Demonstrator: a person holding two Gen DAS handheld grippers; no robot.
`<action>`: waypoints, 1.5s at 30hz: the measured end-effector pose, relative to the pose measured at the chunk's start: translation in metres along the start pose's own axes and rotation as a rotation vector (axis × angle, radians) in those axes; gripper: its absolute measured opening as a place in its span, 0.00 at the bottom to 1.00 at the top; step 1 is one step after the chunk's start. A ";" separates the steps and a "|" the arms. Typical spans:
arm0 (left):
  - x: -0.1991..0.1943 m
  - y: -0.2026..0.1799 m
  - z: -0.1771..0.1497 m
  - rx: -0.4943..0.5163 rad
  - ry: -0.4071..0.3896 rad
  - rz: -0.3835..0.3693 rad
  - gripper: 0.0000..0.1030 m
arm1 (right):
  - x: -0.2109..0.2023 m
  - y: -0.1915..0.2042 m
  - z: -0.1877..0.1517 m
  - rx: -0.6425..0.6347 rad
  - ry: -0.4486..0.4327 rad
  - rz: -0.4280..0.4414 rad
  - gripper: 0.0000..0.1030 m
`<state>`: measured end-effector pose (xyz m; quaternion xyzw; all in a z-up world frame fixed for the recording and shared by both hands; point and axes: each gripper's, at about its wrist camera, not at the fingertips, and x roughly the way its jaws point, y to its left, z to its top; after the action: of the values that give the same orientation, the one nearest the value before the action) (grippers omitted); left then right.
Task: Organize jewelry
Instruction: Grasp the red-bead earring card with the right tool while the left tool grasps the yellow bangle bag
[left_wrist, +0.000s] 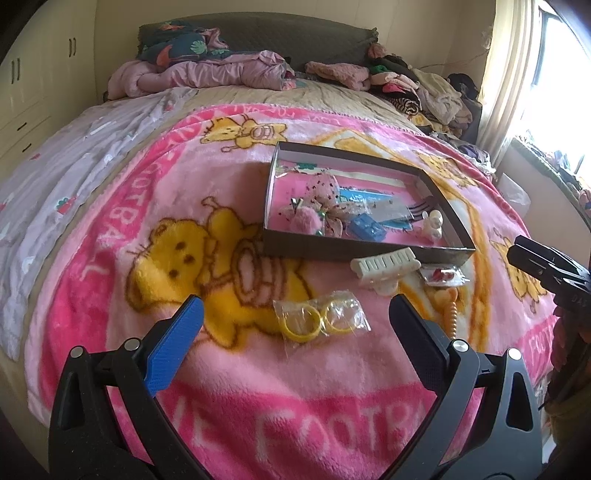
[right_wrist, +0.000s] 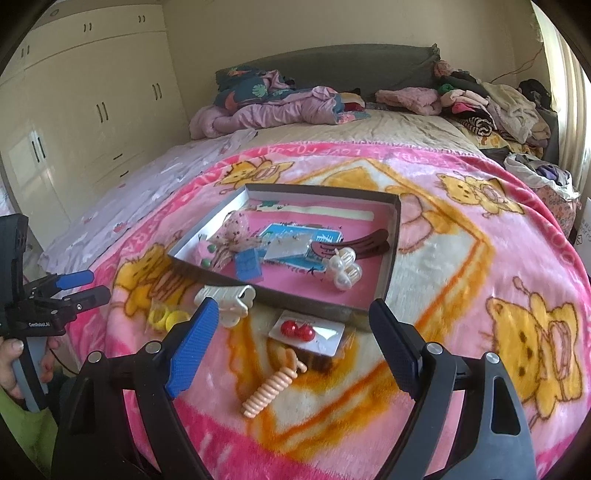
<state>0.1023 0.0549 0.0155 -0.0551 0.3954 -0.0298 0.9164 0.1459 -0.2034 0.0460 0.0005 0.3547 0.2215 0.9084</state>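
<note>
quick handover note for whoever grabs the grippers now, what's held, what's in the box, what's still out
Left gripper: open, empty, over the bagged yellow rings.
Right gripper: open, empty, over the red earrings card and peach spiral hair tie.
Box already holds the pearl clips, brown clip, blue piece and more.
Left on the blanket: rings, white claw clip, earrings card, hair tie.

Pink bear blanket (left_wrist: 229, 369) on bed, clothes pile (right_wrist: 491, 107) by headboard, cream wardrobe (right_wrist: 92, 110), curtain (left_wrist: 506, 92).
</note>
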 end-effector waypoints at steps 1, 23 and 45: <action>0.000 -0.001 -0.002 0.000 0.002 0.001 0.89 | 0.000 0.001 -0.002 -0.001 0.003 0.002 0.79; 0.005 -0.014 -0.032 0.015 0.037 0.003 0.89 | 0.007 0.014 -0.037 -0.024 0.064 0.041 0.79; 0.055 -0.035 -0.041 0.050 0.125 0.010 0.89 | 0.031 -0.019 -0.055 0.055 0.113 0.014 0.79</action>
<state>0.1096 0.0115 -0.0474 -0.0281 0.4511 -0.0382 0.8912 0.1380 -0.2163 -0.0183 0.0156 0.4112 0.2175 0.8851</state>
